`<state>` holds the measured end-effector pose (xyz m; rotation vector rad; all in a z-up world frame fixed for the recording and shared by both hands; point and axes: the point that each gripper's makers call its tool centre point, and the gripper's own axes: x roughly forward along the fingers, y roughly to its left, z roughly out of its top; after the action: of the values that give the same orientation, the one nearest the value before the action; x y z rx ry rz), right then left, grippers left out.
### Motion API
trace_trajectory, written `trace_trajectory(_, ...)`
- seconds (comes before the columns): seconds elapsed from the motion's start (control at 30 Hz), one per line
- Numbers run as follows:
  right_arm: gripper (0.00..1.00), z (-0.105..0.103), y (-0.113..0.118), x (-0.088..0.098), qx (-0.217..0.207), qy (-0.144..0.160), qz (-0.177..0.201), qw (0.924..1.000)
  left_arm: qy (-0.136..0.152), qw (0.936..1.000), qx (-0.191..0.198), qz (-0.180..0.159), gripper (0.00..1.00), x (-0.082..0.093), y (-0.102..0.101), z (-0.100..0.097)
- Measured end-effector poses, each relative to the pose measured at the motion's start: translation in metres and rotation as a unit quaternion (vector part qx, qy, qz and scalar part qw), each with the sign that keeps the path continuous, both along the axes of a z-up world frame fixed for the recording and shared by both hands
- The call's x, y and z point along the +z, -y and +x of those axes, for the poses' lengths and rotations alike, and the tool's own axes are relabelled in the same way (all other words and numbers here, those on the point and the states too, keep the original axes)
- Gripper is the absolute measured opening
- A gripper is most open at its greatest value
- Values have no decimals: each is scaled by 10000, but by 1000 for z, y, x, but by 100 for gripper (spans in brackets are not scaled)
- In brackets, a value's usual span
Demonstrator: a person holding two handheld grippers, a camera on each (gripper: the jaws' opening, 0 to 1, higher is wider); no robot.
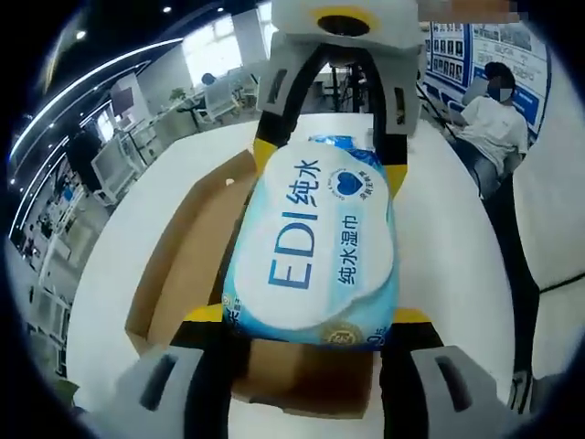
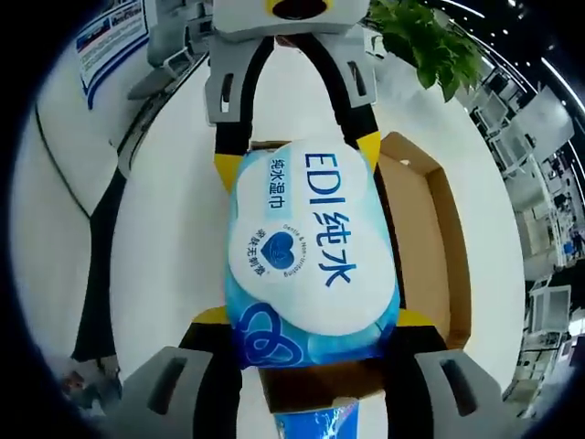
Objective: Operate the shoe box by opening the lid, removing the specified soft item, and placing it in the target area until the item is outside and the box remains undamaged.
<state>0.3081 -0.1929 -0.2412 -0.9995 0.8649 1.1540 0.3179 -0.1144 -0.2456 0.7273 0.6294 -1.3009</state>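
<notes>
A soft pack of wet wipes (image 1: pixel 315 256), white and light blue with "EDI" in blue print, hangs level above an open cardboard shoe box (image 1: pixel 178 265). My left gripper (image 1: pixel 309 315) is shut on its near end, the yellow-tipped jaws pressing both sides. From the far side, my right gripper (image 1: pixel 329 165) is shut on the other end. In the right gripper view the same pack (image 2: pixel 311 256) sits between the right gripper (image 2: pixel 313 317) at the bottom and the left gripper (image 2: pixel 297 157) at the top, with the box (image 2: pixel 430 238) under and to the right.
The box rests on a white table (image 1: pixel 155 174). A second blue packet (image 2: pixel 315 425) lies below the right gripper. A black cable (image 2: pixel 101 265) runs along the table edge. A person (image 1: pixel 494 119) sits beyond the table, and a green plant (image 2: pixel 425 46) stands at the far side.
</notes>
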Motion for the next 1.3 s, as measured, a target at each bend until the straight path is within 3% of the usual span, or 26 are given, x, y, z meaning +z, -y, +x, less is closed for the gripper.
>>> trace_trajectory(0.47, 60, -40, 20, 5, -375, 40, 250, 9990, 81, 9992, -361, 169, 64, 9, 22, -35)
trace_trajectory(0.93, 60, -49, 40, 16, -29, 81, 478, 9988, 114, 9995, -35, 305, 64, 21, 41, -48)
trace_trajectory(1.3, 60, -70, 62, 12, 91, 39, 498, 9987, 58, 9993, 84, 371, 64, 13, 63, -70)
